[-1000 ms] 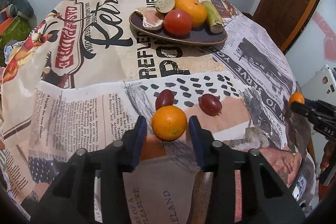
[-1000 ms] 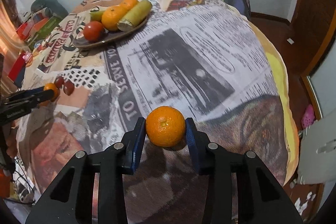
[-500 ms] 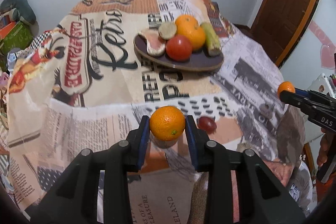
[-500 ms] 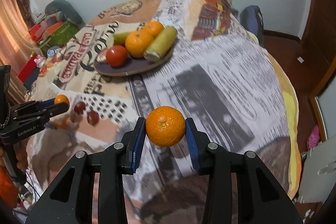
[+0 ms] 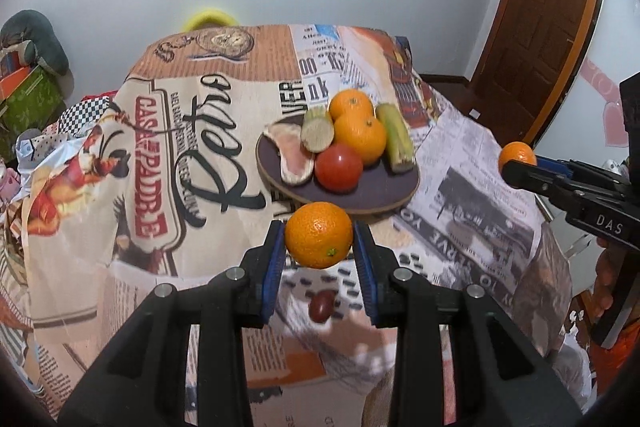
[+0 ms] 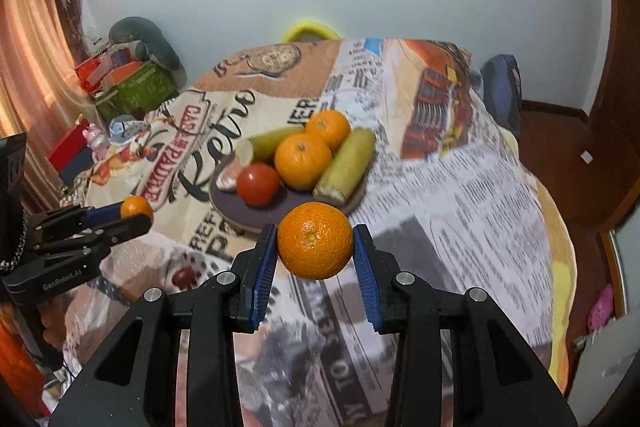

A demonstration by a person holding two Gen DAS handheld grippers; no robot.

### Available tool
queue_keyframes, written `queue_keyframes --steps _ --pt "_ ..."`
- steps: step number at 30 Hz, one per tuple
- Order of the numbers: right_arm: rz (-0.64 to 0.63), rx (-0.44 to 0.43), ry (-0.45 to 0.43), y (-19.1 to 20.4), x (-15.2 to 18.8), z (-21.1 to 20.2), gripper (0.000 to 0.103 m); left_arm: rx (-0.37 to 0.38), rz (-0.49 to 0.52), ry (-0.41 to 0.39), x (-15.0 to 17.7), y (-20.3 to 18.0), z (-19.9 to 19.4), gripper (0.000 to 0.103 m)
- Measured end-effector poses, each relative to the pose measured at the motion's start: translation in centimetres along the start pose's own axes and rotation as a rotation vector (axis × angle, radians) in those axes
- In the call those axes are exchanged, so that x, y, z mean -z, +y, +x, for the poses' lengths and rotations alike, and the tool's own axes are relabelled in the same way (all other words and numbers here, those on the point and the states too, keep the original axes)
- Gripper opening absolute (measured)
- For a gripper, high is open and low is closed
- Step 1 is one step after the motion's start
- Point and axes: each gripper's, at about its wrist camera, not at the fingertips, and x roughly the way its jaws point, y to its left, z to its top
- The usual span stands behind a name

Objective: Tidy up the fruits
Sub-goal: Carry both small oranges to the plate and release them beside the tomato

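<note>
While each claw pinches an orange | right claw [image 5: 520, 167] "DAS" | left claw [image 6: 136, 215] seemingly "GenRobot.AI"

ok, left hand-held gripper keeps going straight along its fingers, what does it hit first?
Likely the near rim of the dark plate, or the tomato just behind it. The left hand-held gripper already grips an orange, so that leads. Depth is unclear.

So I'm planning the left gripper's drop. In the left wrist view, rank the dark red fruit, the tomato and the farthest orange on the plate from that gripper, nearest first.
1. Dark red fruit: on the cloth, just beyond the left gripper.
2. Tomato: near side of the plate.
3. Farthest orange: back of the plate.
</note>
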Motion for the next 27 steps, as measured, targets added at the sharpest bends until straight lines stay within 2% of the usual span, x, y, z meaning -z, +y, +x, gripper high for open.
queue_keyframes --steps 11,27 --pt "-0.031 -0.037 -0.012 1.1 -2.0 2.9 0.035 0.004 0.008 -0.009 -2.4 0.3 2.4 0.034" --pt "-0.038 -0.061 0.095 1.3 -1.4 9.5 0.035 0.028 -0.027 0.026 -3.7 1.0 7.8 0.034"
